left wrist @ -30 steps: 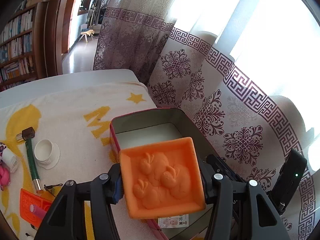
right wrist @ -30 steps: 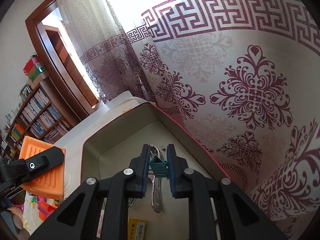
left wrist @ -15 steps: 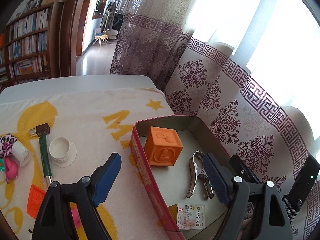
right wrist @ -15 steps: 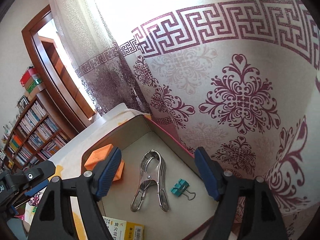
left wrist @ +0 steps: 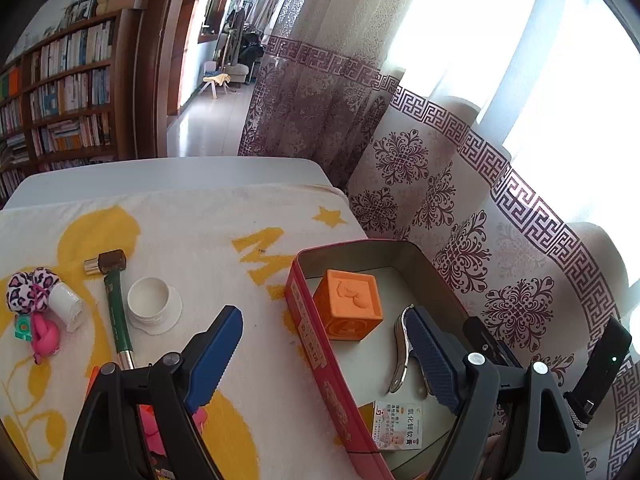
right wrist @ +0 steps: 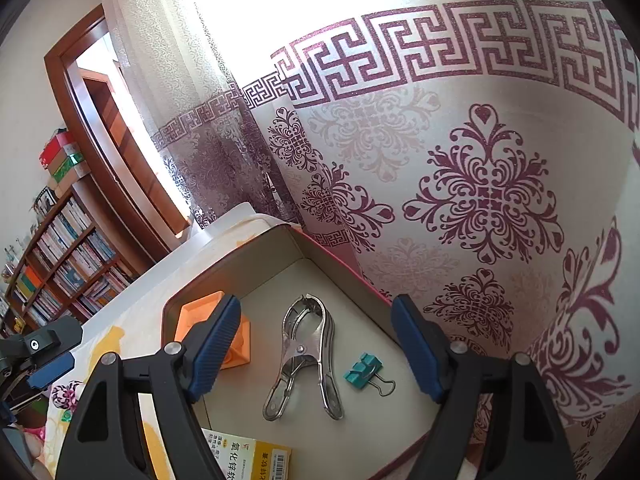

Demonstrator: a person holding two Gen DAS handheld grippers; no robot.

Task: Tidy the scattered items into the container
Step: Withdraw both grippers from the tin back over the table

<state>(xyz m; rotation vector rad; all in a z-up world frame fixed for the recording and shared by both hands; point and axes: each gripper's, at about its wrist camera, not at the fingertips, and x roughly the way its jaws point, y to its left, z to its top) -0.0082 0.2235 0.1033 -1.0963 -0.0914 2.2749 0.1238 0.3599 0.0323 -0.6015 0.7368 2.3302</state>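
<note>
Patterned curtain (right wrist: 460, 208) hangs close behind the tin (left wrist: 308, 320), which stands at the edge of a yellow-and-white cloth (left wrist: 224, 240) on the table. My left gripper (left wrist: 320, 356) is wide, its jaws straddling the tin's near red wall with nothing between the pads — one finger over the cloth, the other inside the tin. The orange block (left wrist: 348, 304) sits on the tin's floor just ahead of that gripper, clear of both pads. My right gripper (right wrist: 316, 344) is wide too and holds nothing; its jaws hang over the tin. On the tin's floor between those fingers lie the steel clamp (right wrist: 304, 356) and, just beside it toward the curtain, the teal clip (right wrist: 362, 372) — neither is touched. A small box (right wrist: 248, 460) lies at the tin's near end. Outside the tin, well off on the cloth, lie a hammer (left wrist: 114, 304), a white lid (left wrist: 150, 304), a tape roll (left wrist: 68, 308) and some pink toys (left wrist: 44, 336).
</note>
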